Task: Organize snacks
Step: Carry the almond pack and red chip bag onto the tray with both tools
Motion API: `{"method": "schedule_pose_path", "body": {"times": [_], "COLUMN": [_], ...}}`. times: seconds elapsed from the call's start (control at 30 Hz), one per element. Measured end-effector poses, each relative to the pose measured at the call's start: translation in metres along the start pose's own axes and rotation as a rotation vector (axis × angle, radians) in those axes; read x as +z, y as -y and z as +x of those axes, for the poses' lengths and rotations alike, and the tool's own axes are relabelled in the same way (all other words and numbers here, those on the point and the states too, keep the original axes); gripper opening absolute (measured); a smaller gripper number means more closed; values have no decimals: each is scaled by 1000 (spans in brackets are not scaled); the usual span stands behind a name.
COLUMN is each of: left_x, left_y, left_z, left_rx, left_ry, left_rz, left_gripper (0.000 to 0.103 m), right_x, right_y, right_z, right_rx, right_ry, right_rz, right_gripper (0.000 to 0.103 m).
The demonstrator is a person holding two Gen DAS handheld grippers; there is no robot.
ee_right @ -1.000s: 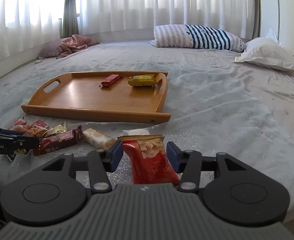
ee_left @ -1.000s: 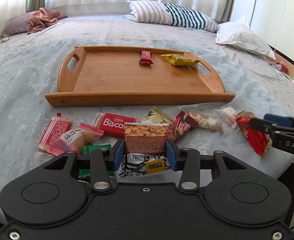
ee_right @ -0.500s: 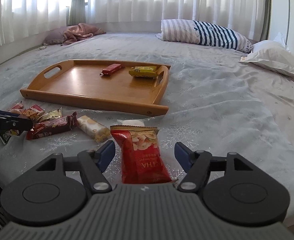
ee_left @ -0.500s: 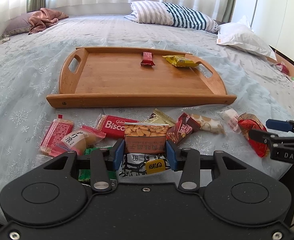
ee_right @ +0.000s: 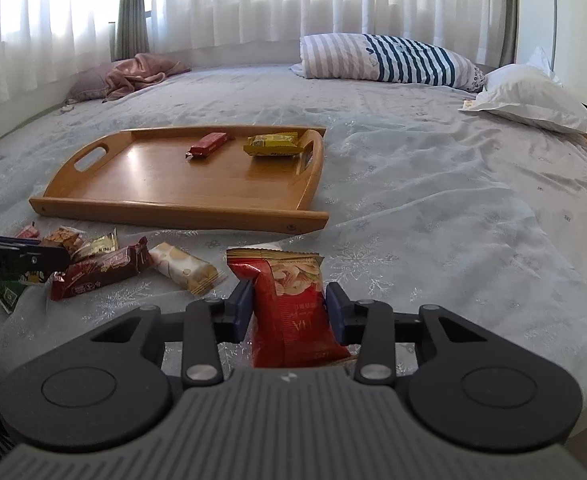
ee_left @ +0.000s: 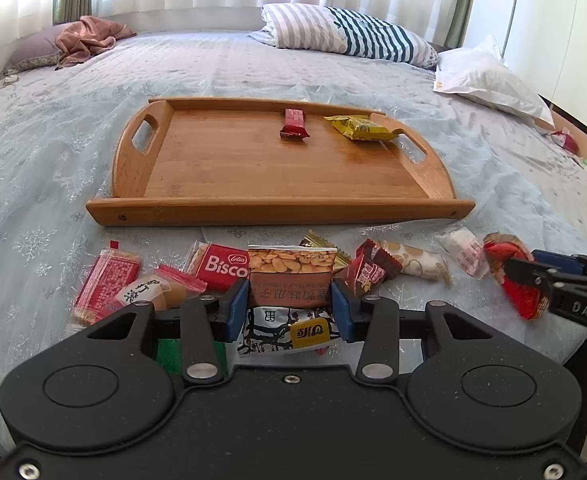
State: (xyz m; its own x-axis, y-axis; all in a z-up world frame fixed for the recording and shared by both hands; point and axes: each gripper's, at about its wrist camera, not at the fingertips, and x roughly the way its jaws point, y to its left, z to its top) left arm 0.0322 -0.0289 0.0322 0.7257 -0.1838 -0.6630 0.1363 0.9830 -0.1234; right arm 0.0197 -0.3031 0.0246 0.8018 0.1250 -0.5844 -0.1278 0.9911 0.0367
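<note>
My left gripper (ee_left: 290, 304) is shut on a brown sunflower-seed packet (ee_left: 291, 276), held just above the snack pile at the bed's near edge. My right gripper (ee_right: 287, 310) is shut on a red snack bag (ee_right: 289, 304), lifted a little off the bed; it also shows in the left wrist view (ee_left: 511, 276). The wooden tray (ee_left: 277, 206) lies beyond the pile and holds a red bar (ee_left: 294, 124) and a yellow packet (ee_left: 359, 128). Loose snacks lie in front of the tray: a Biscoff pack (ee_left: 221, 266), a dark red bar (ee_right: 101, 268) and a cream wafer pack (ee_right: 183, 268).
Striped pillow (ee_left: 349, 36) and white pillow (ee_left: 489, 76) lie at the far right of the bed, a pink cloth (ee_left: 89, 38) at the far left. The bed's right edge (ee_left: 573, 120) has small items beyond it. Curtains hang behind.
My right gripper opened half a second ago and has closed again on the red bag, lifting it slightly. My left gripper has risen a little with the seed packet.
</note>
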Motion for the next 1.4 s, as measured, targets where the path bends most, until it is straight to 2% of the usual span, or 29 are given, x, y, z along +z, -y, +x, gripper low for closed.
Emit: {"method": "schedule_pose_path", "body": {"times": [0.27, 0.4, 0.6, 0.97, 1.4], "left_x": [29, 50, 83, 124, 133], "left_y": [-4, -6, -1, 8, 12], "left_z": [0, 8, 26, 83, 142], "left_rx": [-28, -71, -78, -72, -64], "left_ry": [55, 70, 105, 97, 42], "left_rz": [-16, -49, -59, -74, -88], "left_gripper": [41, 41, 41, 41, 41], "right_x": [32, 50, 71, 90, 97], "right_y": [8, 8, -2, -12, -5], "right_z": [-13, -1, 26, 84, 138], "right_rx": [8, 25, 36, 82, 43], "right_ry": [82, 97, 121, 84, 45], "right_rz": [117, 155, 156, 241, 326], "right_gripper": [43, 43, 43, 43, 43]}}
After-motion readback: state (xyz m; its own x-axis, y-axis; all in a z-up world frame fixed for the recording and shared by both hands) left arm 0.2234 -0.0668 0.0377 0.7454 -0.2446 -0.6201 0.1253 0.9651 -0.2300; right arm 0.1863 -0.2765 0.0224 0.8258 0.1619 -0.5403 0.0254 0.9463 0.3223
